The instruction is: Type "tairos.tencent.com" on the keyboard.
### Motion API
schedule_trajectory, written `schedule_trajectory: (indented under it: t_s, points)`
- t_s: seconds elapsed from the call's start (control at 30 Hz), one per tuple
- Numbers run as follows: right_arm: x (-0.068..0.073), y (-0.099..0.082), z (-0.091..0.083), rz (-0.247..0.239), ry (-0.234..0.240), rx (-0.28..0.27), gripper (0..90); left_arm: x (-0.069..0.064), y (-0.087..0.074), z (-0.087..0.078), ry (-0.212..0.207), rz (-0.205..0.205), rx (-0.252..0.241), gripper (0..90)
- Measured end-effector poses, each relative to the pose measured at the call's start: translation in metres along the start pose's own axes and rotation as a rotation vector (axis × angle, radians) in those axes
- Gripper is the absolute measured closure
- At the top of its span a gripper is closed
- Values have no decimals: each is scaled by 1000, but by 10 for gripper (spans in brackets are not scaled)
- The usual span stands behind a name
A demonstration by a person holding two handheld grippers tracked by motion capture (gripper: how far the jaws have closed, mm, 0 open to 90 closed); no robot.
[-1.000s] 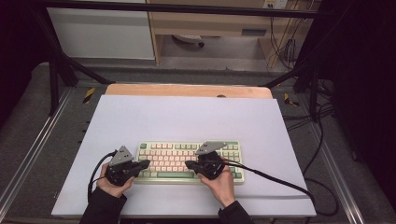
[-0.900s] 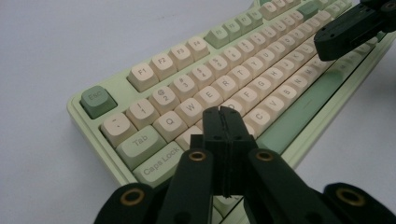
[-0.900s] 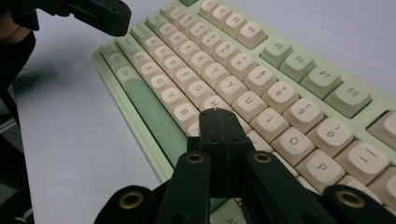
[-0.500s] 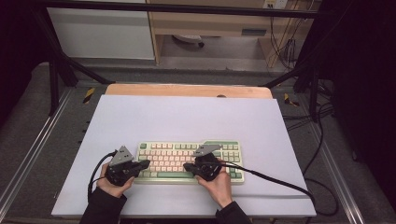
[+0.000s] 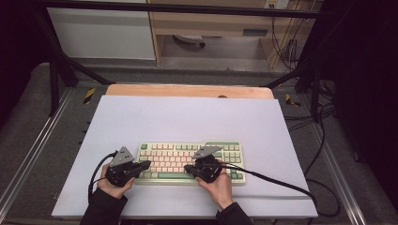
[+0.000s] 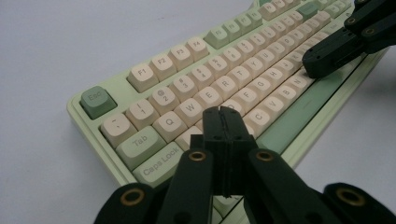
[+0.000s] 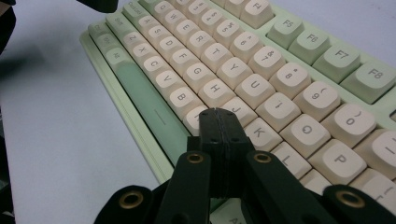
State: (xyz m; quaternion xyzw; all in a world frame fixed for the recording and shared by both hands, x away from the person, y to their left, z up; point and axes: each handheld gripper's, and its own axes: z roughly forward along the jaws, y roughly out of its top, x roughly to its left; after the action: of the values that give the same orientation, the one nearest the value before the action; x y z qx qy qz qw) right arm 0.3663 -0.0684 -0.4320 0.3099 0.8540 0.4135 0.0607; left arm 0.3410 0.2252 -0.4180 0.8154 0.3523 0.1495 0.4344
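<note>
1 pale green keyboard (image 5: 190,161) with cream keycaps is seen in the lower middle of the high view, lying flat on a white board (image 5: 187,117) near its front edge. 2 grippers are held over it. The left gripper (image 5: 144,165) is placed at the keyboard's left end, and in the left gripper view its jaws are pressed together with nothing between them, their tips over the keys just right of Caps Lock. The right gripper (image 5: 187,168) is placed at the middle of the keyboard, and in the right gripper view its jaws are likewise pressed together and empty, their tips over the home row beside the J key. Whether either tip touches a key cannot be told. Black cables are trailed across the board, and a wooden edge (image 5: 187,90) is seen behind it.
</note>
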Motion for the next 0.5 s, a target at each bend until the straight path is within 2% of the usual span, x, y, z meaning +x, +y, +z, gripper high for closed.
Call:
schedule_trajectory:
  t_s: [0.13, 0.33, 0.5]
  points:
    - [0, 3, -6, 1, 1, -22, 900, 0, 0, 0, 0, 0, 0, 900]
    - [-4, 7, -18, -8, -22, -39, 878, -1, 1, -1, -3, -1, -4, 898]
    - [-12, 8, -34, 4, -38, -55, 847, -1, 3, -3, -7, 1, -9, 819]
